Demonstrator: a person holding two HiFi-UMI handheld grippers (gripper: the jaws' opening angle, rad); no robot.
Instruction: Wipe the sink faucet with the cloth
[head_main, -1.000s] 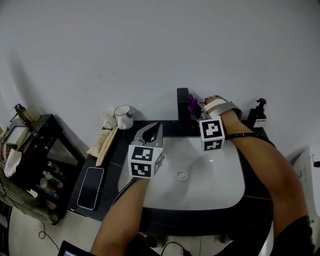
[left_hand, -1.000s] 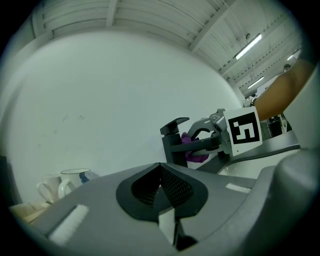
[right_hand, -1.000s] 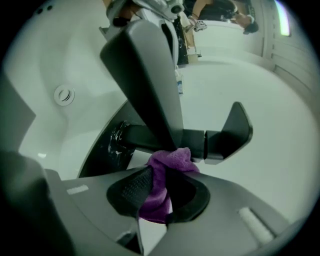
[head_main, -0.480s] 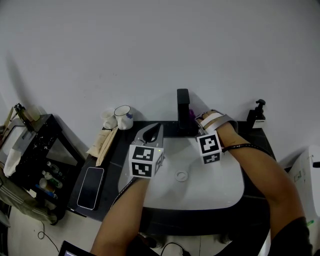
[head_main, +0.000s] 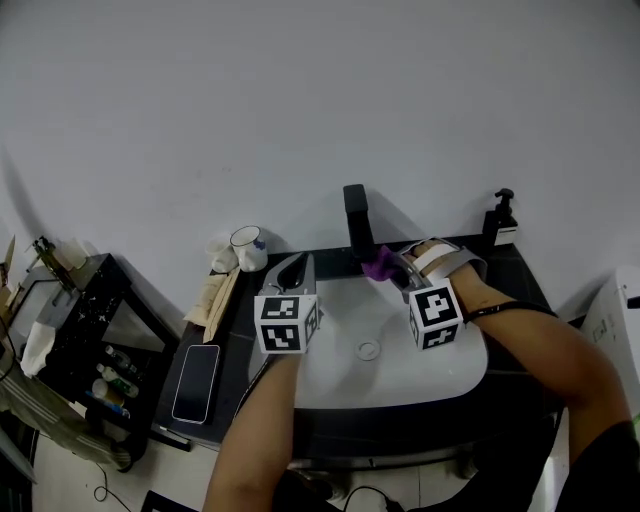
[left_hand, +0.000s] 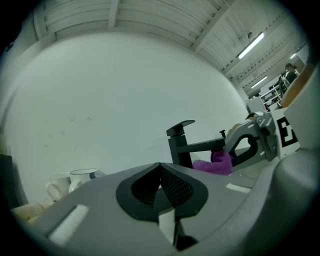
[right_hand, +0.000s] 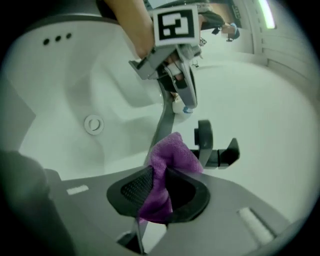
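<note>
**Figure: Cloth being presented to the lower part of the faucet, wiping stroke in hand**

The task is sitting in its wiping phase. The right gripper (head_main: 392, 270) is carrying the purple cloth (head_main: 379, 265) at the foot of the black faucet (head_main: 355, 215), just beside the column and beneath the spout, over the back edge of the white sink (head_main: 470, 380). In the left gripper view the cloth (left_hand: 215, 164) is lying directly under the horizontal spout of the faucet (left_hand: 181, 145). Whether the fabric is actually pressing on the metal or hanging a little off it is not being settled by any view, since the overlap is small and dark.

The right gripper's jaws are nearly together, pinching a folded waist of the cloth (right_hand: 167, 160) between the ribbed pads. A loose tuft is standing up beyond the jaw tips toward the faucet (right_hand: 205, 142), and a shorter tail is hanging below them. That free tuft is judged to be the working surface.

The left gripper (head_main: 297, 262) is hovering over the left rim of the sink, well apart from the faucet. Its jaws are meeting at the tips, with nothing between them (left_hand: 160, 185), so it is taking no part in the wipe.

The next move is judged to call for bringing the tuft firmly against the column or spout. It should then be drawn along the metal with the pinch held tight, so that the cloth is not dragging free.
</note>
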